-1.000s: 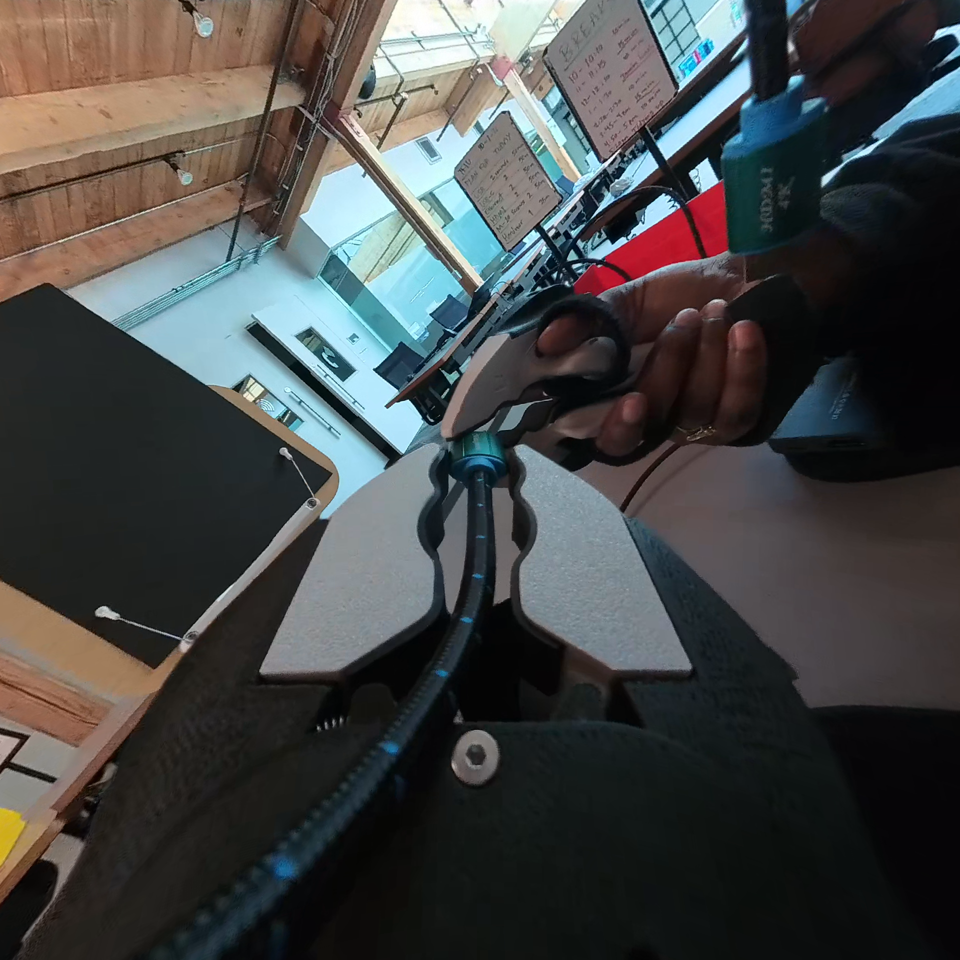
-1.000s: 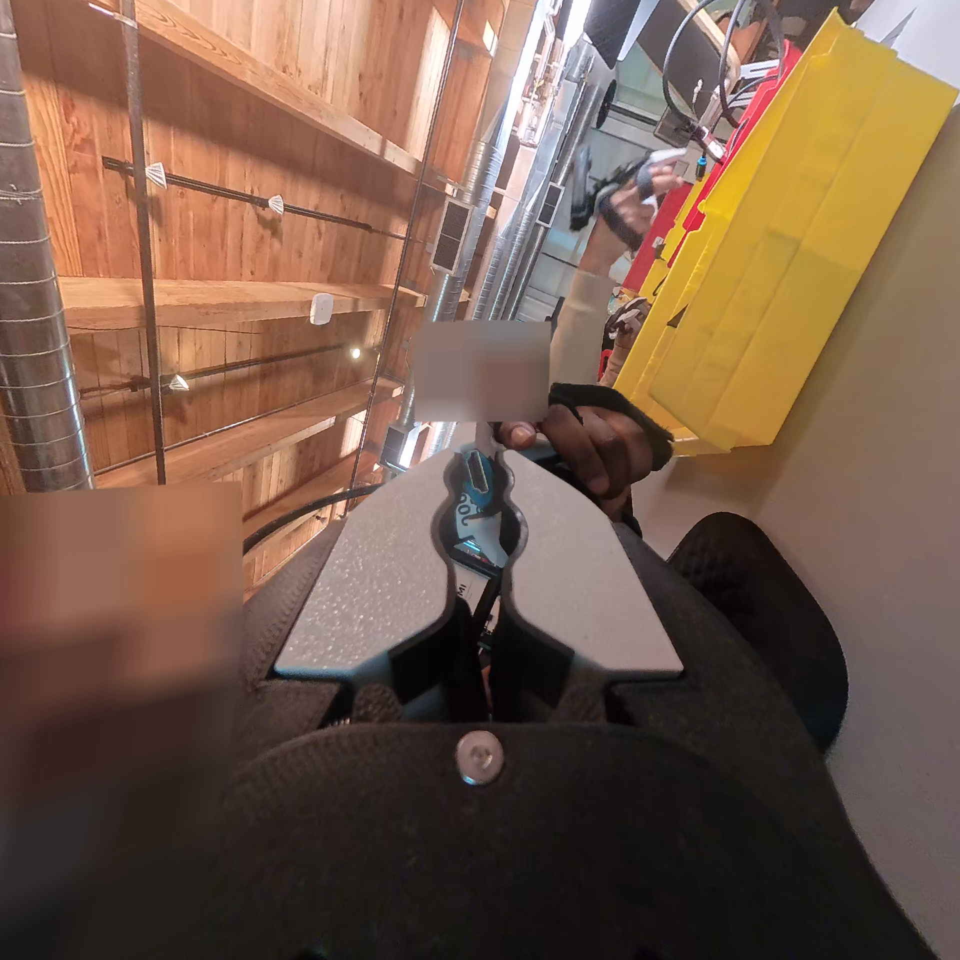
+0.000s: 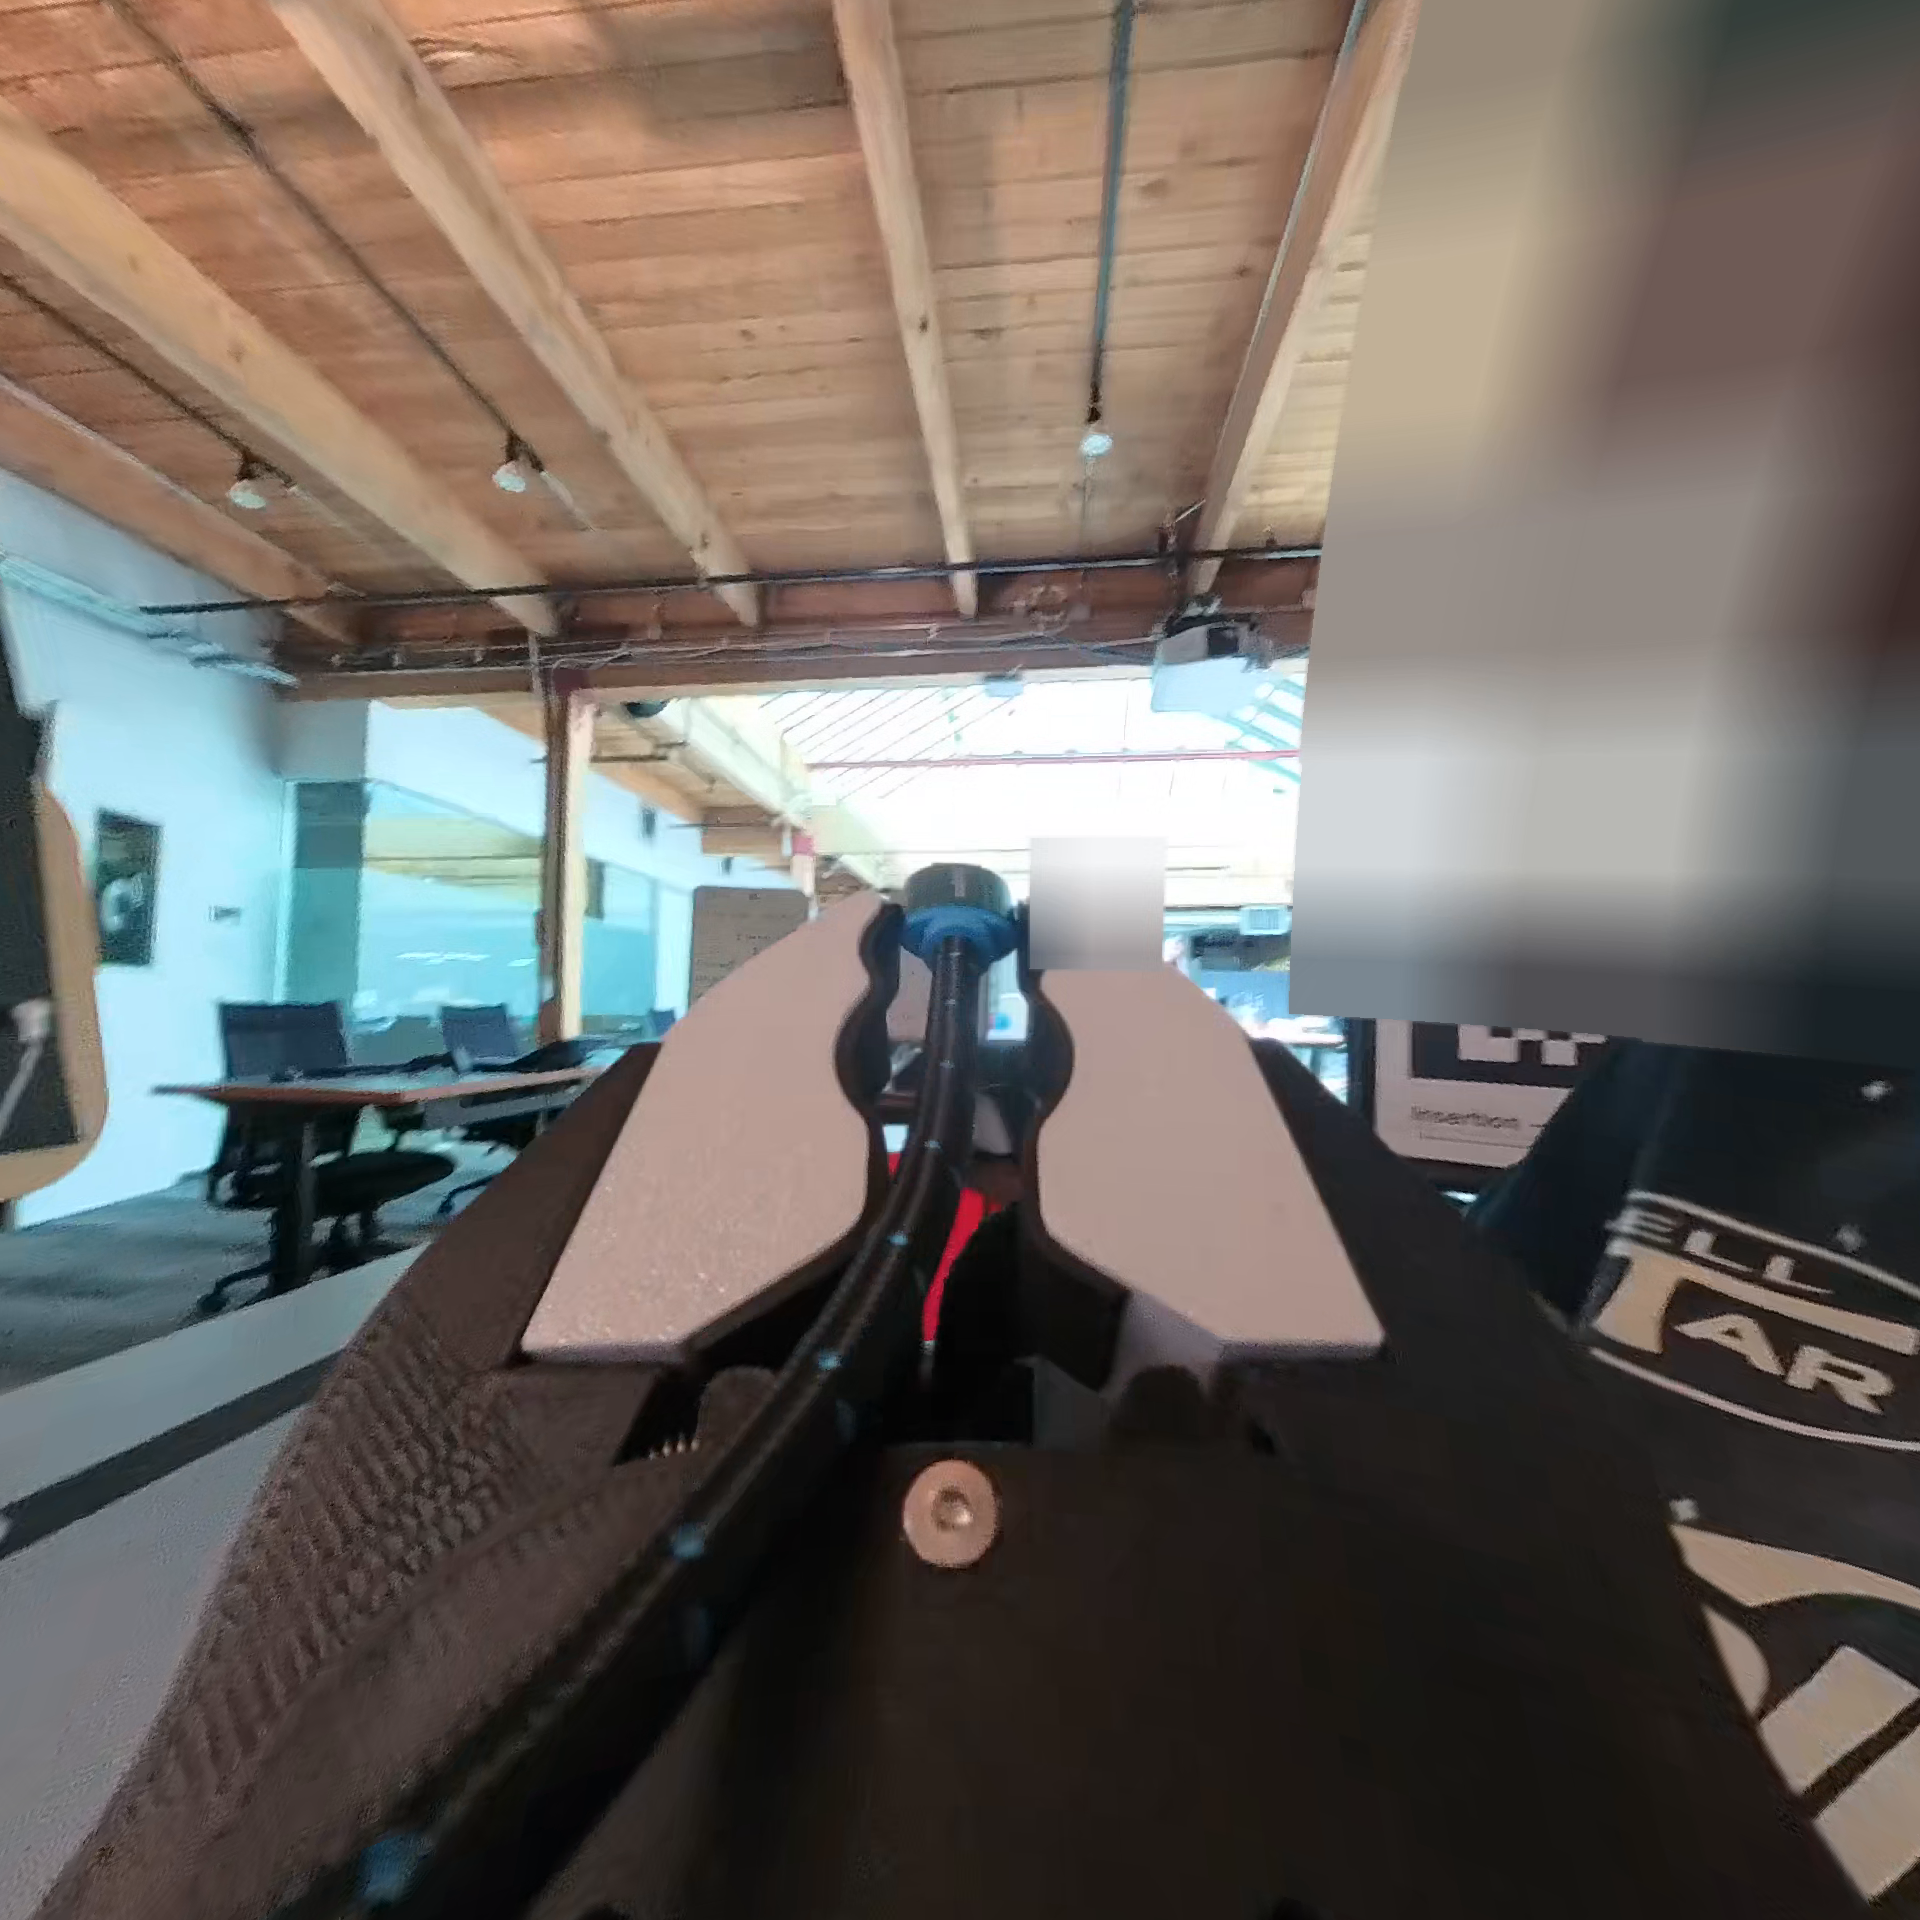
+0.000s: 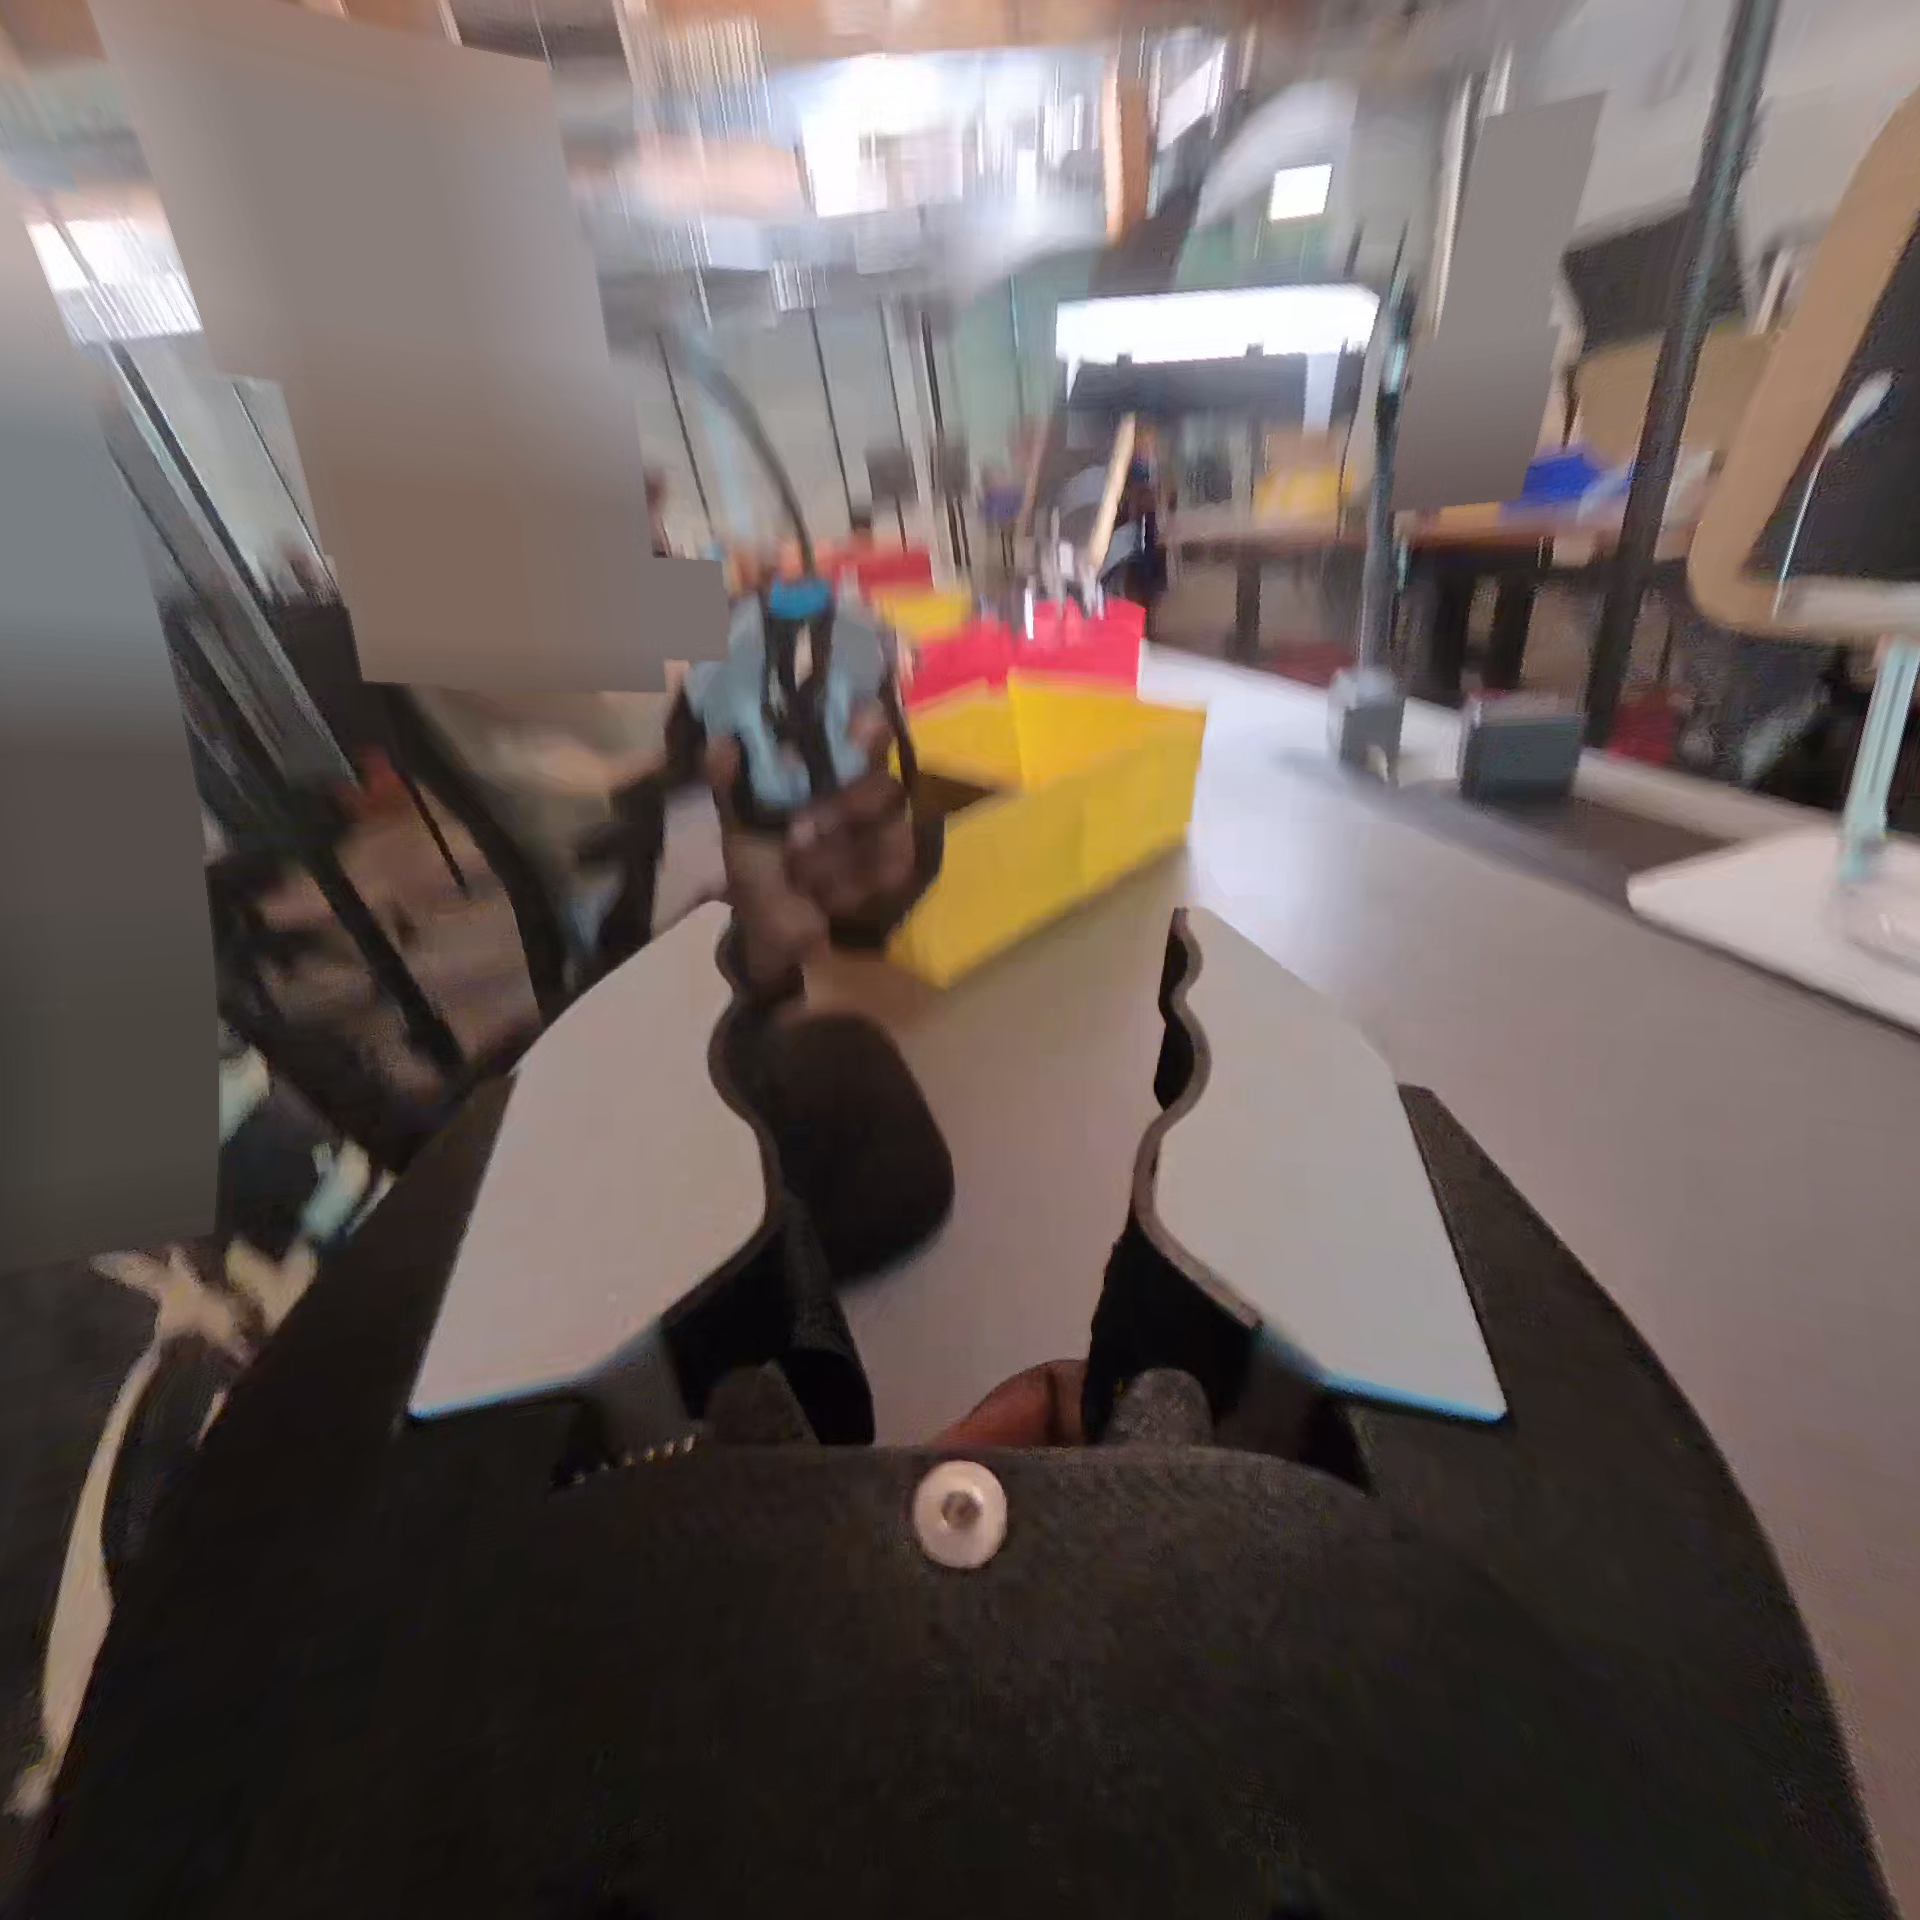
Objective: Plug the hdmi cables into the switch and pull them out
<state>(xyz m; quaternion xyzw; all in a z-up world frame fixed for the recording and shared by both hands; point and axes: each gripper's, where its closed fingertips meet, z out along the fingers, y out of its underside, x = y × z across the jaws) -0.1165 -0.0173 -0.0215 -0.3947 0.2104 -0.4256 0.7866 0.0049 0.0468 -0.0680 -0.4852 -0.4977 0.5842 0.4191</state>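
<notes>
the left tongs [image 3: 951,940] are raised above the tabletop [image 4: 1455,1039], clenched on the black hdmi cable [image 3: 940,1049] near its blue collar; the right tongs [image 4: 951,935] gape wide, holding nothing, yellow bins [image 4: 1060,821] beyond.

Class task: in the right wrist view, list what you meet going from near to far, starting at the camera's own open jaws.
Right gripper with its jaws apart → left gripper in the person's hand → yellow bins → red bins
</notes>
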